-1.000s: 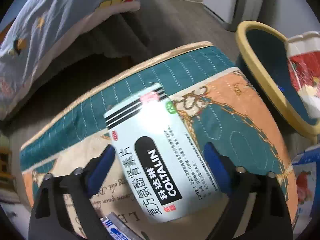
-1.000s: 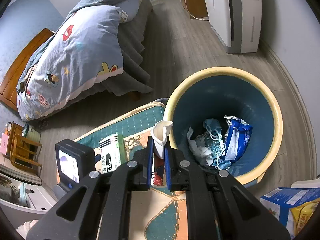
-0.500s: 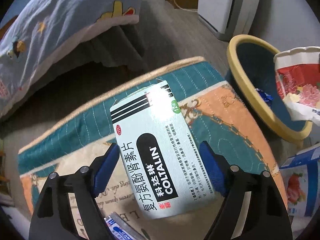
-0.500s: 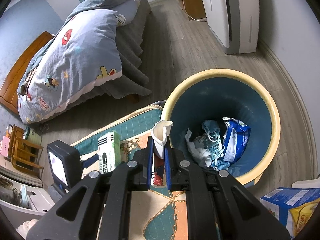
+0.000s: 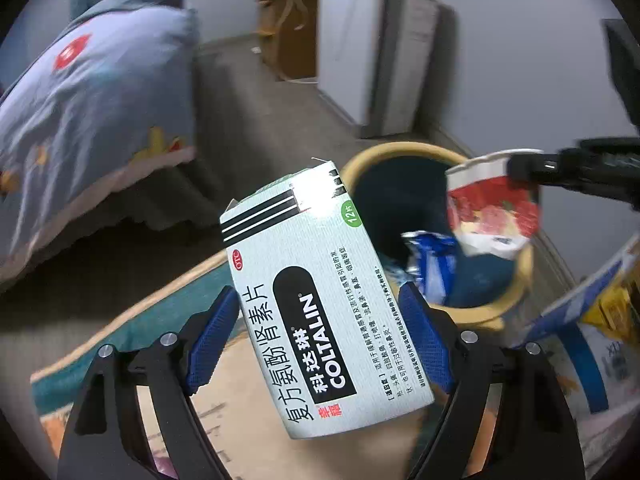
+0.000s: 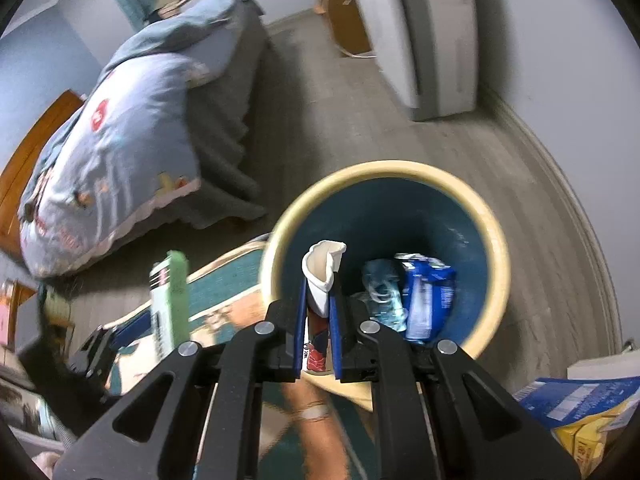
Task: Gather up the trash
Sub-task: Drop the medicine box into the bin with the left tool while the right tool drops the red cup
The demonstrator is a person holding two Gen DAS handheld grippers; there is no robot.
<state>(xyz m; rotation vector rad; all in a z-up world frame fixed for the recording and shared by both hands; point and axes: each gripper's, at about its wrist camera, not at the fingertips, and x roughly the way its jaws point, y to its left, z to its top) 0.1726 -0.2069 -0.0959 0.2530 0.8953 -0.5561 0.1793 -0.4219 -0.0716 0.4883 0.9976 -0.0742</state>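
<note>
My left gripper (image 5: 320, 328) is shut on a pale green Coltalin medicine box (image 5: 316, 292) and holds it in the air above the rug, beside the bin. The box also shows in the right wrist view (image 6: 170, 304). My right gripper (image 6: 318, 320) is shut on a crushed red and white paper cup (image 6: 322, 280) and holds it over the near rim of the blue bin with a yellow rim (image 6: 384, 170). The cup (image 5: 490, 210) and the bin (image 5: 404, 150) also show in the left wrist view. The bin holds a blue wrapper (image 6: 426, 296) and crumpled masks.
A patterned teal and orange rug (image 5: 132, 324) lies under the grippers. A bed with a blue quilt (image 6: 116, 136) stands at the left. A white appliance (image 6: 424, 28) stands by the far wall. Blue and yellow cartons (image 6: 584, 404) lie at the right.
My left gripper has lifted the medicine box off the rug and carried it toward the bin. My right gripper has moved the cup further over the bin.
</note>
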